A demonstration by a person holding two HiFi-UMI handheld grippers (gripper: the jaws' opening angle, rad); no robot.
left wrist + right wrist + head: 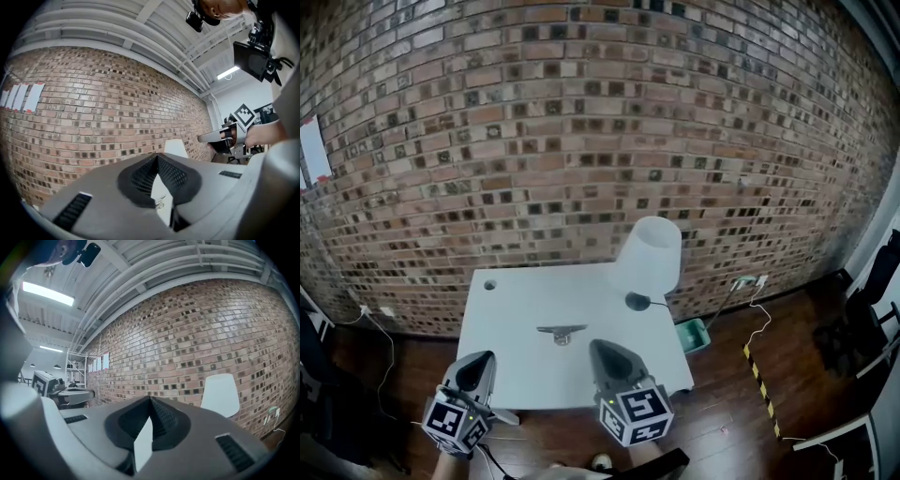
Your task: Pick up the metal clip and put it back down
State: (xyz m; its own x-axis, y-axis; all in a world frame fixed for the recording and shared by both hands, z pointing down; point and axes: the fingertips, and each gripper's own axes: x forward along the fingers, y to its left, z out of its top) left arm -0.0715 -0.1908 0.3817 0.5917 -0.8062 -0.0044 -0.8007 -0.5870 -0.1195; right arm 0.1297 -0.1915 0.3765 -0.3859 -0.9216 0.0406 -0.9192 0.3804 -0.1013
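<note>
The metal clip (562,332) lies flat on the white table (516,366), near its middle. My left gripper (478,361) hovers over the table's front left corner, its jaws closed tip to tip with nothing held. My right gripper (600,349) hangs just right of and nearer than the clip, also shut and empty. In the left gripper view the clip (161,202) shows through the gap below the touching fingertips of the left gripper (157,158), and the right gripper (220,138) is at the right. In the right gripper view its jaws (150,401) meet, and the left gripper (75,393) is at the left.
A lamp with a white shade (652,253) stands on the table's far right corner on a dark base (637,301). A brick wall (581,141) runs behind. On the wooden floor are a teal bin (694,333), cables and striped tape (759,375).
</note>
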